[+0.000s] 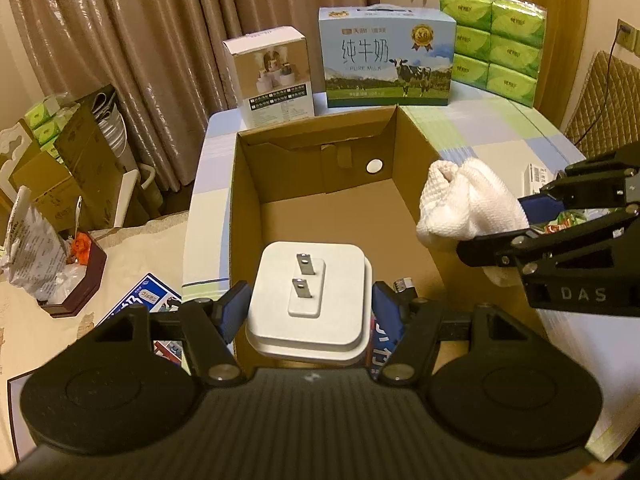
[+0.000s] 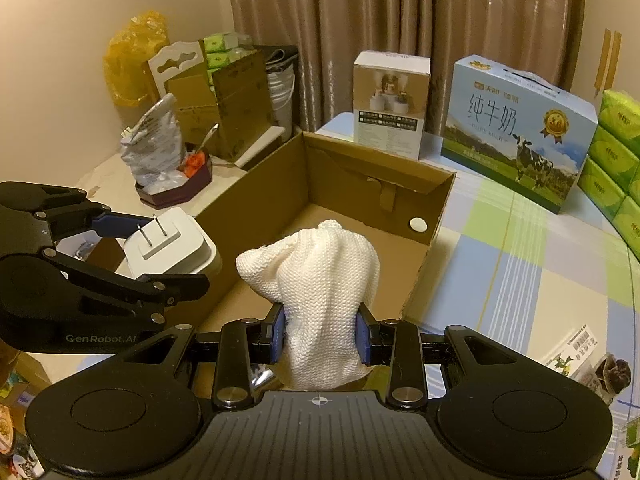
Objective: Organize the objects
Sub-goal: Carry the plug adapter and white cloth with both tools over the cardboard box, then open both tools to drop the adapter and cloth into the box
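An open brown cardboard box point(image 1: 316, 184) point(image 2: 360, 184) stands on the checked table, with only a small white disc point(image 1: 374, 166) on its floor. My left gripper point(image 1: 308, 312) point(image 2: 136, 252) is shut on a white two-prong power adapter point(image 1: 308, 300) point(image 2: 168, 248), held above the box's near left wall. My right gripper point(image 2: 322, 336) point(image 1: 532, 220) is shut on a bunched white knitted cloth point(image 2: 320, 280) point(image 1: 464, 200), which hangs above the box's right side. Both blue pads press on what they hold.
Behind the box stand a small white carton point(image 1: 272, 76), a blue milk case point(image 1: 384, 56) and a pack of green tissues point(image 1: 496, 40). To the left lie a dark tray with a foil bag point(image 2: 160, 160) and stacked cartons point(image 2: 224, 104). Printed packets point(image 2: 588, 356) lie at the right.
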`<state>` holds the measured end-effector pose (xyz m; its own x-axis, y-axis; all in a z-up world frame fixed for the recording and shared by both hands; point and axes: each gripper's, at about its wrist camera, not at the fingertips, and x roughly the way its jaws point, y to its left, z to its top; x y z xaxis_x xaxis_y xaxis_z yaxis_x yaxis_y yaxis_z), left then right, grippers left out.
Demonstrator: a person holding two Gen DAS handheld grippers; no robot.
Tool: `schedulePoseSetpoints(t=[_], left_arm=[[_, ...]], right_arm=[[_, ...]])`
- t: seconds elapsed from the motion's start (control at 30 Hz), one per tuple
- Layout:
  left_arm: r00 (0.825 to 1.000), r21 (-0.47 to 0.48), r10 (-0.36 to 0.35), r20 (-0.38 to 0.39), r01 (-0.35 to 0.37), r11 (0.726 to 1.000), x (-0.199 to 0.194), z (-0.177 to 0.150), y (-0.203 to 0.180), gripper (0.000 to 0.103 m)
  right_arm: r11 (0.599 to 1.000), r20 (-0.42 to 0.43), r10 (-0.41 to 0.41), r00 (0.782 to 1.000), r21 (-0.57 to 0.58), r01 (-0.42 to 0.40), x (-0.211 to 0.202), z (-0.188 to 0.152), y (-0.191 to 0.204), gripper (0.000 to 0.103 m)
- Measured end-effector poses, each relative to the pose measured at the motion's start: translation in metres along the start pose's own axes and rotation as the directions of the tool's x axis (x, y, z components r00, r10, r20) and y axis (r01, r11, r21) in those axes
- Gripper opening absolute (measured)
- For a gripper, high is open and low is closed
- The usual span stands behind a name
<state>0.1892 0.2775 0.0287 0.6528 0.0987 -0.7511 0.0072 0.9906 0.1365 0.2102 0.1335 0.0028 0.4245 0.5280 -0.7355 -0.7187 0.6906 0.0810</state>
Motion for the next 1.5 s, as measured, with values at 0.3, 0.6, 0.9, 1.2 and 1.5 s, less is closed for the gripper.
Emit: schedulePoseSetpoints(t=[0.3, 0.6, 0.9, 1.2, 1.5], left_arm=[[1.000, 0.017, -0.004, -0.022, 0.005, 1.000, 0.020, 0.001, 0.004, 0.062], [0.999, 0.025, -0.018, -0.028, 0.019, 1.000, 0.040, 0.003, 0.006, 0.063], [1.000, 0.026, 0.011, -0.005, -0.011, 1.000, 0.043, 0.001, 0.014, 0.079], [1.000, 0.002, 0.019, 0.012, -0.019, 1.000, 0.030, -0.004, 0.018, 0.079], [0.999, -0.037, 0.015, 0.038, -0.014, 0.999, 0.005, -0.012, 0.011, 0.079]], right_arm=[[1.000, -0.004, 0.005, 1.000, 0.010, -0.005, 0.015, 0.002, -0.005, 0.032], [1.000, -0.001, 0.005, 1.000, 0.027, -0.005, 0.027, 0.008, -0.010, 0.032], [0.999, 0.006, 0.013, 1.000, 0.045, -0.014, 0.032, 0.010, -0.016, 0.032], [0.996, 0.089, 0.039, 0.995, 0.081, -0.046, 0.027, 0.013, -0.019, 0.068], [0.994, 0.139, 0.031, 0.990, 0.102, -0.045, -0.017, 0.008, -0.024, 0.073]])
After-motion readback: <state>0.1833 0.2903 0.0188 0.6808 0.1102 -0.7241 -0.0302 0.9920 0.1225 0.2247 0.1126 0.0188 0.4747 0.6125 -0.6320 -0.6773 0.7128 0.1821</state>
